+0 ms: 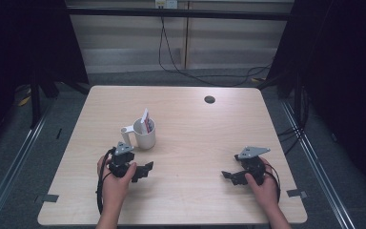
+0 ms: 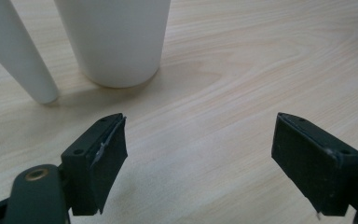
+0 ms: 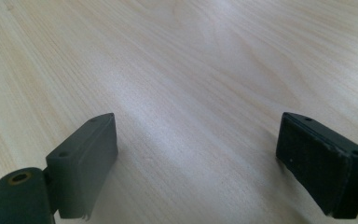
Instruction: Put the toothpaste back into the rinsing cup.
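Two tongs rest in my hands, low over the table (image 1: 190, 143), and both stand wide with nothing between their jaws. My left tongs (image 1: 145, 170) sit near the front left part of the table, jaws pointing to the right and a little away from me; my left hand (image 1: 116, 179) wraps the body behind them, with the grey plate on top and the cable looping down by my wrist. In the left gripper view bare wood lies between the two black jaws, and the mug (image 2: 114, 39) stands just beyond them, up and to the left, close but apart from the nearer jaw. Its handle (image 2: 18, 51) comes down as a white bar at the far left of that view.

My right tongs (image 1: 228, 175) sit near the front right part of the table, jaws pointing left toward the middle, held by my right hand (image 1: 262, 183). In the right gripper view pale wood grain lies between the spread jaws.

From above, the white mug (image 1: 144, 135) stands upright just behind my left tongs, handle to the left. A small packet (image 1: 146, 120) with red and white print sticks up out of it, leaning on the rim. Well beyond, near the far edge, is a dark round hole (image 1: 209, 99) in the table.
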Tool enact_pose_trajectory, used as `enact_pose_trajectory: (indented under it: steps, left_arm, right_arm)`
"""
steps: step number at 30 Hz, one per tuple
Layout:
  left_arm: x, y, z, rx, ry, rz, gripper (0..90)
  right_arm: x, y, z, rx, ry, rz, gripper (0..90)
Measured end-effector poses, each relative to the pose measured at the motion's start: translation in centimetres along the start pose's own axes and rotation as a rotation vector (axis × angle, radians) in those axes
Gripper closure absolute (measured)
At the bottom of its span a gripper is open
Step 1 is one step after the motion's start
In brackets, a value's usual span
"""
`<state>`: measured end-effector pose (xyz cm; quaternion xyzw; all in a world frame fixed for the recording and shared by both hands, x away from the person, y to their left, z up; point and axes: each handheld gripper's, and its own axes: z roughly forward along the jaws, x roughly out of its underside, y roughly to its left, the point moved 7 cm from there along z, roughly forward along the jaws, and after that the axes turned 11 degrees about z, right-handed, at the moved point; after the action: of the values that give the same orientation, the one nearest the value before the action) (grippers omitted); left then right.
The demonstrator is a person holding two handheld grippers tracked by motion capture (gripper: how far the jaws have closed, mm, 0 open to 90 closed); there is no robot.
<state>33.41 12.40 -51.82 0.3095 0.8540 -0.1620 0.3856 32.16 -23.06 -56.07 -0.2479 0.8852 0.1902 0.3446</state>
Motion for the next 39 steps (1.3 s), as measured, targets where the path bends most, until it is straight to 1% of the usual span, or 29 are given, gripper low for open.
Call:
enact_pose_trajectory:
  steps: [1, 4, 9, 12, 16, 20, 21, 24, 26, 28, 32, 33, 36, 39]
  left_arm:
    - [0.2, 0.1, 0.0, 0.002, 0.008, 0.007, 18.2]
    - [0.7, 0.0, 0.3, 0.001, 0.013, -0.004, 18.6]
    - [1.2, -0.2, 0.6, 0.002, 0.022, -0.001, 18.9]
    - [1.3, -0.3, 0.8, -0.002, 0.024, -0.001, 19.1]
    - [1.8, -0.3, 1.1, -0.013, 0.048, 0.017, 19.1]
    - [2.2, -0.3, 1.3, -0.016, 0.055, 0.011, 19.1]
    - [2.3, -0.3, 1.4, -0.023, 0.056, 0.013, 19.1]
    - [2.5, -0.4, 1.5, -0.025, 0.067, 0.021, 19.1]
    - [2.6, -0.3, 1.7, -0.037, 0.074, 0.032, 19.1]
    - [2.8, -0.4, 1.8, -0.033, 0.076, 0.032, 19.1]
    - [2.8, -0.4, 1.9, -0.045, 0.072, 0.047, 18.8]
    - [2.9, -0.4, 1.9, -0.048, 0.074, 0.052, 18.8]
    - [3.0, -0.4, 1.9, -0.061, 0.078, 0.09, 18.2]
    - [3.1, -0.4, 1.9, -0.065, 0.067, 0.093, 17.5]
  right_arm:
    - [0.0, 0.0, 0.0, 0.0, 0.0, 0.0, 12.1]
    - [0.0, 0.0, 0.0, 0.0, 0.0, 0.0, 12.1]
    - [0.0, 0.0, 0.0, 0.0, 0.0, 0.0, 12.0]
    - [0.0, 0.0, 0.0, 0.0, 0.0, 0.0, 12.1]
    - [0.0, 0.0, 0.0, 0.0, 0.0, 0.0, 12.1]
    - [0.0, 0.0, 0.0, 0.0, 0.0, 0.0, 12.1]
    - [0.0, 0.0, 0.0, 0.0, 0.0, 0.0, 12.1]
    - [0.0, 0.0, 0.0, 0.0, 0.0, 0.0, 12.0]
    - [0.0, 0.0, 0.0, 0.0, 0.0, 0.0, 12.1]
    - [0.0, 0.0, 0.0, 0.0, 0.0, 0.0, 12.1]
    - [0.0, 0.0, 0.0, 0.0, 0.0, 0.0, 12.1]
    - [0.0, 0.0, 0.0, 0.0, 0.0, 0.0, 12.1]
    - [0.0, 0.0, 0.0, 0.0, 0.0, 0.0, 12.0]
    - [0.0, 0.0, 0.0, 0.0, 0.0, 0.0, 12.1]
